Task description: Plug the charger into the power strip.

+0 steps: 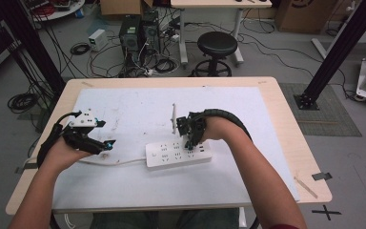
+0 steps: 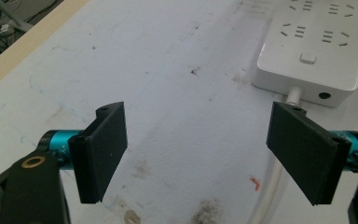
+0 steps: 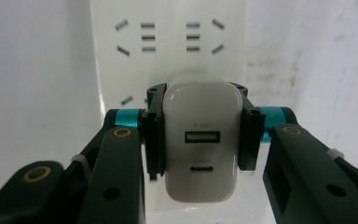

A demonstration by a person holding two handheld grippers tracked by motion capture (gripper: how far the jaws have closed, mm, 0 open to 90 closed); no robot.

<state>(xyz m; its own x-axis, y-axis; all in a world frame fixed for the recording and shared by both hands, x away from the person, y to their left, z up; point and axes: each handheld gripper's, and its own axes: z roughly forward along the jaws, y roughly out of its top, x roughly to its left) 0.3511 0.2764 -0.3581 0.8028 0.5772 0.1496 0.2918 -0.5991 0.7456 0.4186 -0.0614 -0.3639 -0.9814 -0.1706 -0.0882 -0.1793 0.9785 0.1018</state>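
A white power strip lies on the white mat, its cord running off to the left. Pointing down over the strip's right part, my right gripper is shut on a white USB charger. In the right gripper view the pads press both of its sides, above the strip's sockets; whether its prongs are in a socket is hidden. My left gripper rests left of the strip, open and empty. In the left gripper view, between the wide jaws of this gripper, the strip's cord end lies ahead at the upper right.
A thin white strip lies on the mat just behind the right gripper. The mat covers most of the wooden table. Beyond the far edge stand a black stool, computer cases and loose cables on the floor.
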